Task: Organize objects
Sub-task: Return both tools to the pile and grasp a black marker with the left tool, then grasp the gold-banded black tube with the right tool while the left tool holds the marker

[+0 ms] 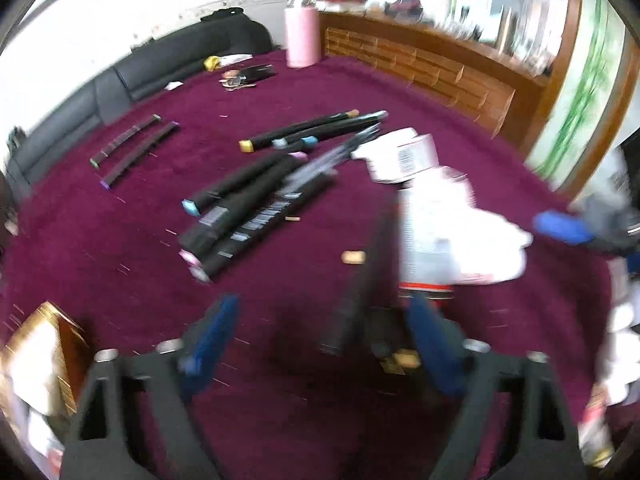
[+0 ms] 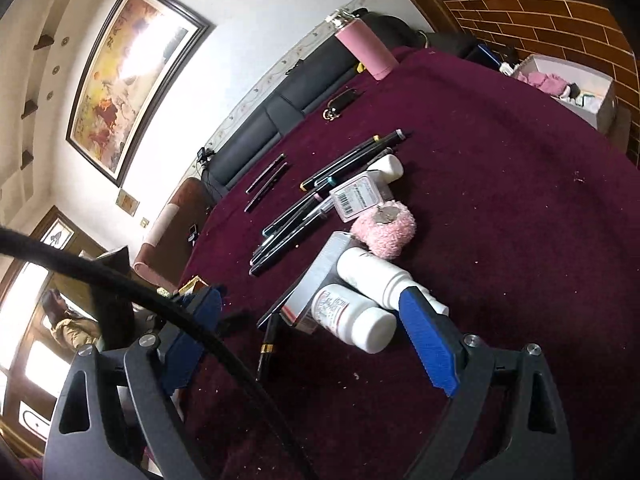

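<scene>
- Left wrist view: the left gripper [image 1: 320,344] is held low over the maroon desk [image 1: 120,272], jaws spread wide and empty. A dark pen [image 1: 360,280] lies between them, beside blurred white bottles [image 1: 432,232]. The black markers [image 1: 256,208] are seen in a loose pile further on.
- Right wrist view: the right gripper [image 2: 316,344] is also held with jaws apart, nothing gripped. Two white bottles [image 2: 360,300] rest just ahead, touching a pink puff [image 2: 386,230].
- The step is judged an approach; next, closing on one item is called for.

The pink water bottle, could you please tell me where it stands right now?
The pink water bottle stands upright at the far edge of the maroon table, beside the dark sofa; in the left wrist view it appears top centre, beyond the markers.
</scene>
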`<state>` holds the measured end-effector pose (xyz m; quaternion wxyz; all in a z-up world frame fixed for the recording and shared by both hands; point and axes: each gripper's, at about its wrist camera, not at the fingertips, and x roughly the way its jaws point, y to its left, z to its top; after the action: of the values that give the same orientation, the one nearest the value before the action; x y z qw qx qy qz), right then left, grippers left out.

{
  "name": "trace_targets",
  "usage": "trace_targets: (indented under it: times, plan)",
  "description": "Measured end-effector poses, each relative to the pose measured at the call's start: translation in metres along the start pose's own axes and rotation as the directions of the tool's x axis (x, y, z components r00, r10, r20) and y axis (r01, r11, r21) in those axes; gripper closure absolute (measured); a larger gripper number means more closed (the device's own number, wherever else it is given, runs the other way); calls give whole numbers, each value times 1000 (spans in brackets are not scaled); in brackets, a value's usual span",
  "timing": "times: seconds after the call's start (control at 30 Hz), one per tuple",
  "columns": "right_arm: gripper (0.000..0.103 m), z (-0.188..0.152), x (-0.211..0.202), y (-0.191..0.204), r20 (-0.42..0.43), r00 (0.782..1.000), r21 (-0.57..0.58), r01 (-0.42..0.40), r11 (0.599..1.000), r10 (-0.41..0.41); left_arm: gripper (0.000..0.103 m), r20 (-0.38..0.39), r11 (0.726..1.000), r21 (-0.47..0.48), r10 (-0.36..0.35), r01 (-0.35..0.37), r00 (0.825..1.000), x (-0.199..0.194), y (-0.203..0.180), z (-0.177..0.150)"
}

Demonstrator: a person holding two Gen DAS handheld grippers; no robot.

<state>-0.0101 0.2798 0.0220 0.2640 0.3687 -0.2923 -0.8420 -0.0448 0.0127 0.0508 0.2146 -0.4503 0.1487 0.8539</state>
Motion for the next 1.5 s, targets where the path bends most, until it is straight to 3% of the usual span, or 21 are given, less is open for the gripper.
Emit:
trace_targets:
  times: [0.03,0.07,0.3,0.47,0.6,0.67,0.77,0.93,1.07,1.17,1.33,1.47,1.5]
  plan:
    - [11,1,1,-2,-2,1000,2,0,1000,0,61,-24,1000,25,-4,4,1000,8,3,2]
    - [11,2,2,-4,-4,1000,5,1,1000,-1,72,-46,999,32,-38,40,998,15,6,3]
    - [11,4,13,-26,-22,1000,58,-3,998,5,73,-75,981,98,-162,169,984,30,-13,13]
    - [11,6,16,-30,-30,999,71,-22,997,24,72,-147,969,190,-129,156,981,52,-37,21]
    - [11,4,19,-29,-46,999,68,-22,997,25,72,-161,979,151,-115,140,980,59,-39,30]
    - [11,4,19,-32,-49,999,82,-19,996,23,82,-153,981,143,-112,135,982,58,-42,28]
    - [11,3,18,-37,-47,999,110,-13,994,18,92,-119,983,66,-161,170,980,52,-33,21]
    - [11,2,16,-29,-42,999,75,12,997,-9,92,-28,977,-91,-198,195,980,25,1,2]
    - [11,-10,19,12,-92,994,-102,54,993,-63,92,67,960,-164,-217,226,974,-13,19,-16]
    - [11,-28,26,48,-150,986,-193,38,980,-68,92,134,946,-212,-219,244,966,-36,32,-31]
    - [12,-49,34,91,-158,976,-314,94,945,-150,92,202,918,-280,-230,281,952,-62,51,-61]
    - [37,-59,66,105,-200,931,-390,211,896,-306,92,245,910,-302,-215,285,946,-84,59,-85]
    - [37,-61,74,105,-209,922,-391,228,892,-327,92,256,908,-309,-208,284,944,-89,61,-90]
